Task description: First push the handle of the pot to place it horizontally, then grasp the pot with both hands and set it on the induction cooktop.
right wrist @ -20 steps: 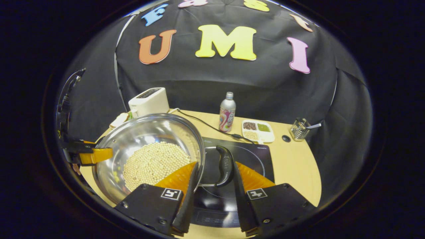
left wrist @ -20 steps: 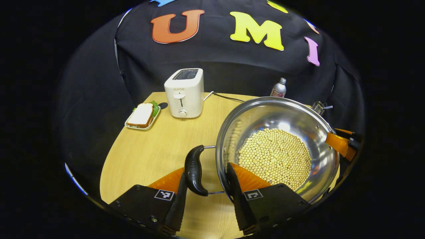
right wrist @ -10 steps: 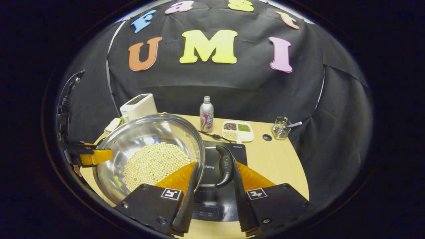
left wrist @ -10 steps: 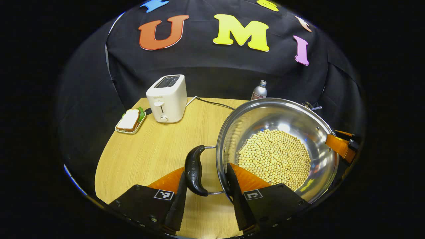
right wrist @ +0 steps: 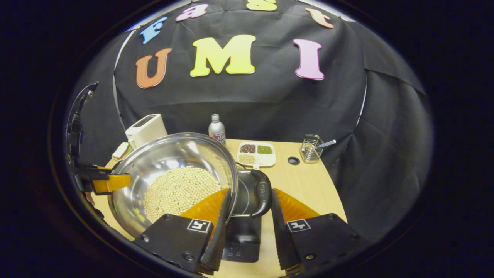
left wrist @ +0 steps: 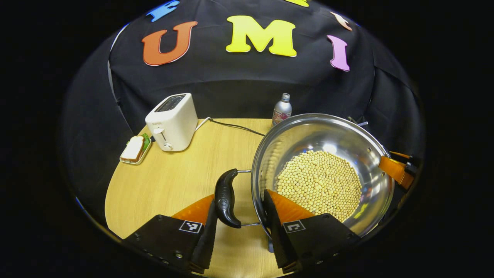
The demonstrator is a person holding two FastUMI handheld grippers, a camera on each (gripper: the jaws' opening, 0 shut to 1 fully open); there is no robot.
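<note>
A steel pot (left wrist: 324,135) with soybeans in it hangs above the wooden table (left wrist: 170,185), held from both sides. My left gripper (left wrist: 239,199) is shut on its black left handle (left wrist: 226,197), one finger outside the handle and one inside the pot wall. My right gripper (right wrist: 250,191) is shut the same way on the right handle (right wrist: 263,193). The black induction cooktop (right wrist: 241,235) lies under that handle and partly under the pot (right wrist: 170,154). Each gripper's orange finger shows in the other view at the pot's far rim.
A white toaster (left wrist: 171,121) and a sandwich tray (left wrist: 134,149) stand at the back left, with a cable (left wrist: 235,127) across the table. A bottle (right wrist: 217,129), a divided grain dish (right wrist: 255,153) and a wire holder (right wrist: 312,147) stand behind the cooktop.
Both grippers have carried the pot to the right across the table. The toaster and the bottle slid left in both views, and the cooktop now lies more beneath the pot.
</note>
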